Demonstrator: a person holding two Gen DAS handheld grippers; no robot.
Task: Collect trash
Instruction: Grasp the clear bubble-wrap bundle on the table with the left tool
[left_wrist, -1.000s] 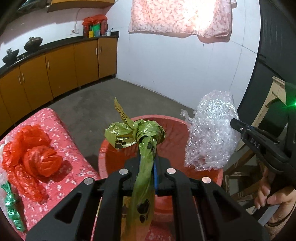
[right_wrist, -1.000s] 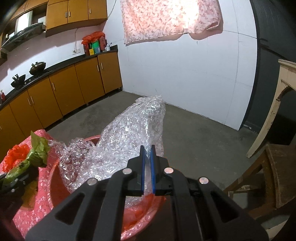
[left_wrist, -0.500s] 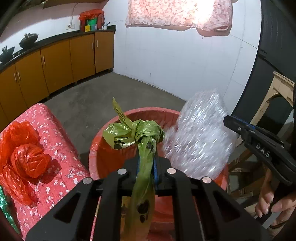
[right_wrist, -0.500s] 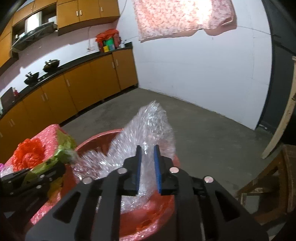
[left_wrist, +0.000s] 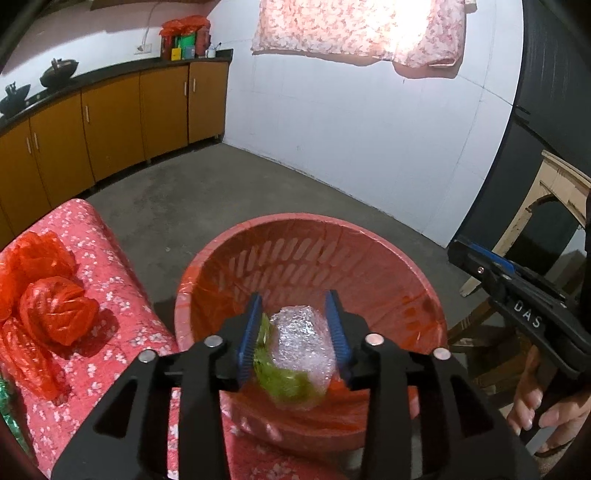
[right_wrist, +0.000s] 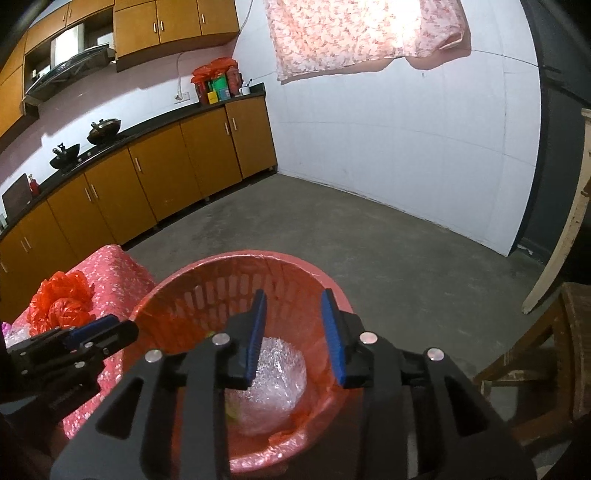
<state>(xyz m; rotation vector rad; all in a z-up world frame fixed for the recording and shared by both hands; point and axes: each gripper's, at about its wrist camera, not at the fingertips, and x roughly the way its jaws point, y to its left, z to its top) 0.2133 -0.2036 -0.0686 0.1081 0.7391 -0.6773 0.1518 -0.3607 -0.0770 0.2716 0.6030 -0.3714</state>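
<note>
From my left wrist view, my left gripper (left_wrist: 293, 325) has just been opening; its jaws stand apart over the red basket (left_wrist: 424, 291), gripping nothing, with the green bag (left_wrist: 284, 380) and bubble wrap (left_wrist: 303, 343) lying inside below. From my right wrist view, my right gripper (right_wrist: 293, 328) has likewise just been opening and is empty above the basket.

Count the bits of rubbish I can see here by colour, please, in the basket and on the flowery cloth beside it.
Clear bubble wrap, in the red basket: 1
Green plastic bag, in the basket: 1
Red plastic bags, bunched on the flowery cloth, number unclear: 1 bunch
Green foil scrap, at the cloth's edge: 1
Total: 4
</note>
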